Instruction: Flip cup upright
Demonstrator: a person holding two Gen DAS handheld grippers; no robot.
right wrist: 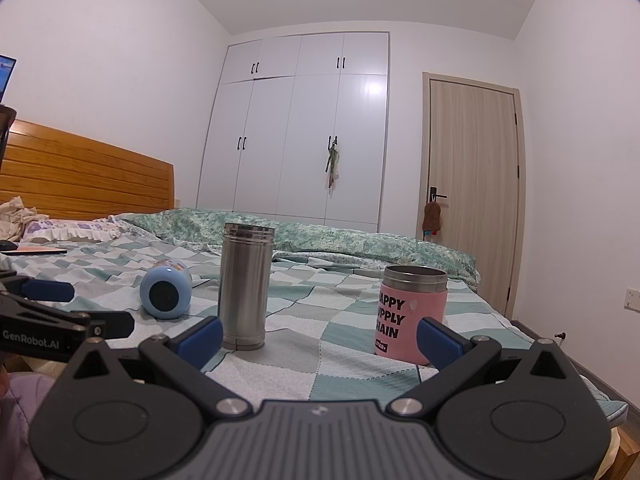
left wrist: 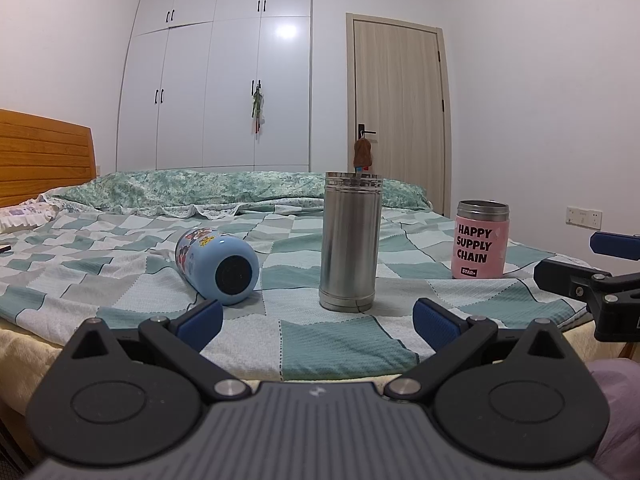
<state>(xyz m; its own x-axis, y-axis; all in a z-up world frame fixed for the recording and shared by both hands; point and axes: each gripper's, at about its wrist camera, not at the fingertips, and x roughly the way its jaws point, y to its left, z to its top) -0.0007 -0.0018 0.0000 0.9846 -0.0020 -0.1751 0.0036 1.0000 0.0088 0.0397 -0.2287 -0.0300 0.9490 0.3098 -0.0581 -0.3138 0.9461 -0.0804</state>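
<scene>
A light blue cup with cartoon stickers (left wrist: pixel 218 266) lies on its side on the checked bedspread, its round base facing me; it also shows in the right wrist view (right wrist: pixel 166 293). A steel cup (left wrist: pixel 350 242) stands upright at the middle (right wrist: pixel 245 286). A pink cup reading HAPPY SUPPLY CHAIN (left wrist: pixel 480 240) stands upright at the right (right wrist: pixel 412 316). My left gripper (left wrist: pixel 318 326) is open and empty, just in front of the blue and steel cups. My right gripper (right wrist: pixel 320 338) is open and empty, between the steel and pink cups and nearer than both.
The bed (left wrist: pixel 340 340) has a wooden headboard (left wrist: pixel 44 152) at the left and a rolled green quilt (left wrist: pixel 240 188) behind the cups. White wardrobe (left wrist: pixel 216 92) and a closed door (left wrist: pixel 400 108) stand beyond. The bed's near edge is just below the grippers.
</scene>
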